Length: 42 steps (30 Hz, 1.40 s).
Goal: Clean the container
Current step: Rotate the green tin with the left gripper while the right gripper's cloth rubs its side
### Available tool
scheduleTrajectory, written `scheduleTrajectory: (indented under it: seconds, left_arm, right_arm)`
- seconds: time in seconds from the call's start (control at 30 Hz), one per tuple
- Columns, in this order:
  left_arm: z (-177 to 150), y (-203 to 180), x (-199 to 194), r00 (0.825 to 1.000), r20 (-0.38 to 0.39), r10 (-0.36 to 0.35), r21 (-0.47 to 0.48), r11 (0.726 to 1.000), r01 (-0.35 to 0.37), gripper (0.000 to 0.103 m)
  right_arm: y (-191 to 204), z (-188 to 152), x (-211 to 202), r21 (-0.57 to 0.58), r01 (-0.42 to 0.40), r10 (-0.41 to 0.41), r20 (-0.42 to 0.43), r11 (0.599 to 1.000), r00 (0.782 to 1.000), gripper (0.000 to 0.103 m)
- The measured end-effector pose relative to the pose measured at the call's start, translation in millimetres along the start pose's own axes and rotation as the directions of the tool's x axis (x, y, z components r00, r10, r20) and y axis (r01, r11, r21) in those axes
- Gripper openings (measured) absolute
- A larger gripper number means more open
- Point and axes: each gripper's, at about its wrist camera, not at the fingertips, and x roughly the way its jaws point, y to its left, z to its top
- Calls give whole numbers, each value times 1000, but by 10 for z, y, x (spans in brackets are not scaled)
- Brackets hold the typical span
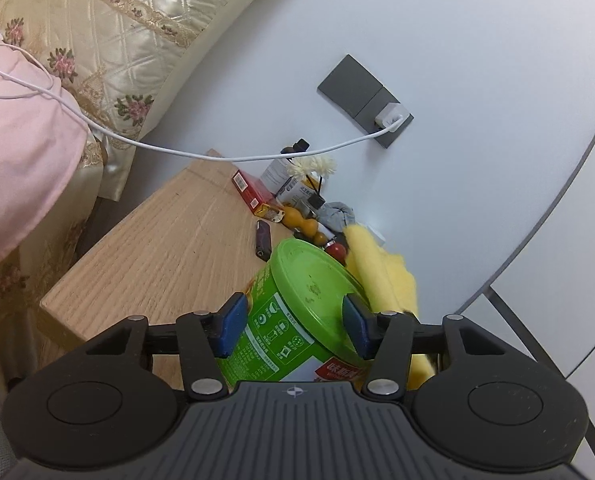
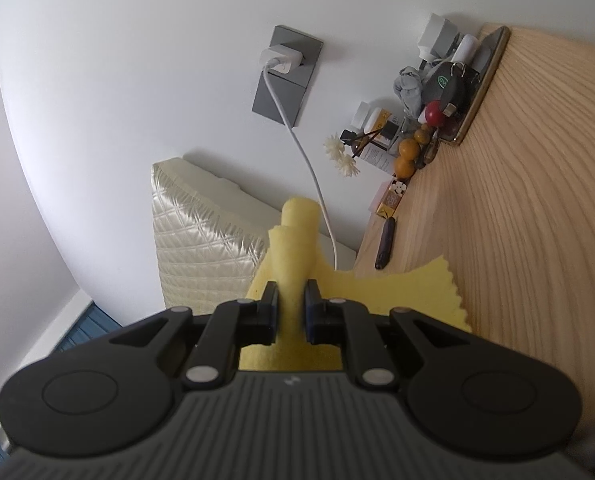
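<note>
White wall (image 1: pixel 437 40) seen behind; grey socket plate (image 1: pixel 359 98) fixed on it, white charger (image 1: pixel 389 116) plugged in. Quilted pillow (image 1: pixel 109 32) seen at left. Wooden bedside table (image 1: pixel 169 256) cluttered along wall side. Green container (image 1: pixel 297 312) held tilted above table's near edge, lid (image 1: pixel 317 280) on, clamped between blue pads of left gripper (image 1: pixel 295 326), jaws spread wide around it. Yellow cloth (image 2: pixel 293 248) pinched in right gripper (image 2: pixel 291 310), jaws nearly closed; cloth seen just beside container, contact probably but unclear.
</note>
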Motion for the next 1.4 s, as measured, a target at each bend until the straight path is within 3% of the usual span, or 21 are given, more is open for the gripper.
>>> scheduleTrajectory:
  seconds: [0.27,0.57,0.73,0.83,1.23,1.4]
  left_arm:
    - [18,21,38,1000,-5,-19,22,1000,19,57]
    - [25,20,68,1000,-3,-20,16,1000,20,58]
    - [16,13,67,1000,0,-18,16,1000,18,58]
    - [13,16,68,1000,1,-18,17,1000,18,58]
    - [42,61,98,999,-12,-44,12,999,44,59]
    - [30,60,-10,996,2,-91,21,996,91,66]
  right_arm:
    - [-156,101,207,83,-27,27,-1,996,1000,14]
    - [-133,187,286,81,-1,4,-35,997,999,14]
    - [-60,74,17,102,13,-9,-39,995,999,14]
    - [62,47,-30,54,44,-42,-46,998,998,14]
    - [-81,209,480,59,61,-59,-38,996,998,14]
    - [-83,208,462,52,59,-57,-32,997,998,14]
